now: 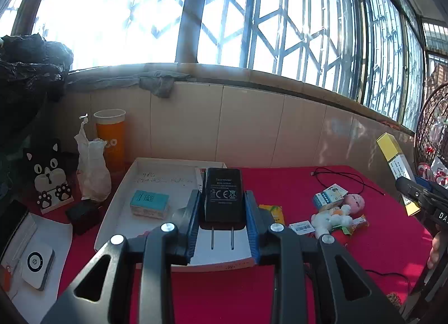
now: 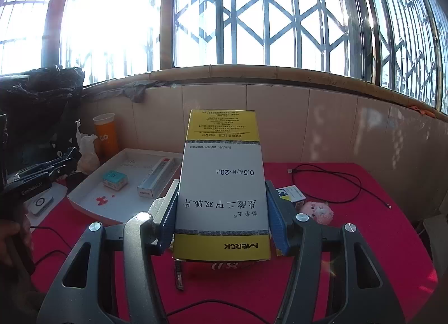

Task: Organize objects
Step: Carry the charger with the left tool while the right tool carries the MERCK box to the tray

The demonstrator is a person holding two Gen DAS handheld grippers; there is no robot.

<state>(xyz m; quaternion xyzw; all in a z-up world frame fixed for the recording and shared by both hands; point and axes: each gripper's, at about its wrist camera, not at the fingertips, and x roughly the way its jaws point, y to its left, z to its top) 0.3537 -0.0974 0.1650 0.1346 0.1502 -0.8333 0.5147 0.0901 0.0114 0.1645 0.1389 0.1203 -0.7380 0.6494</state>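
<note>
My left gripper [image 1: 222,206] is shut on a black travel charger [image 1: 222,193], prongs toward the camera, held above the near part of a white tray [image 1: 117,200]. The tray holds a teal box [image 1: 149,203] and a long white tube box [image 2: 158,179]. My right gripper [image 2: 221,212] is shut on a white and yellow Merck medicine box [image 2: 221,184], held above the red cloth to the right of the tray [image 2: 84,198]. That box also shows in the left wrist view [image 1: 396,168].
On the red cloth [image 1: 378,240] lie a small blue-white box [image 1: 329,196], a pink plush [image 1: 354,203], a white plush [image 1: 329,220] and a black cable [image 2: 336,184]. An orange cup [image 1: 110,139], cat phone stand [image 1: 50,181] and white device [image 1: 36,263] stand left.
</note>
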